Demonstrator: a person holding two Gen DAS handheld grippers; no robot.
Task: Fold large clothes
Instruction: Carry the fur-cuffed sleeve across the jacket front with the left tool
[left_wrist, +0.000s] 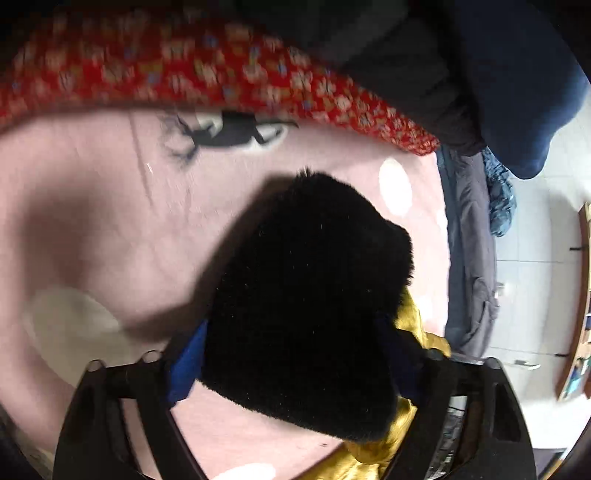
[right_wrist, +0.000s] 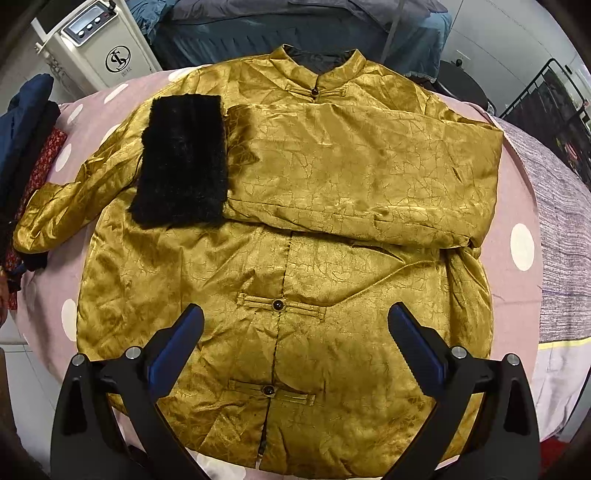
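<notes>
Left gripper (left_wrist: 295, 354) clasps the far-left sleeve's black fur cuff (left_wrist: 310, 295); it should carry it flat across the gold jacket (right_wrist: 295, 258). Right gripper (right_wrist: 295, 332) hovers open, empty.

A home bedroom, it seems. Under the right gripper (right_wrist: 295, 347) spreads a pink polka-dot bedsheet (right_wrist: 517, 206). Beyond it lies rumpled blue-grey bedding (right_wrist: 258, 33), with a white appliance (right_wrist: 99, 40) to its far left. Piled dark and red floral clothes (right_wrist: 33, 147) sit left, pale floor tiles (left_wrist: 535, 236) beside the bed.
</notes>
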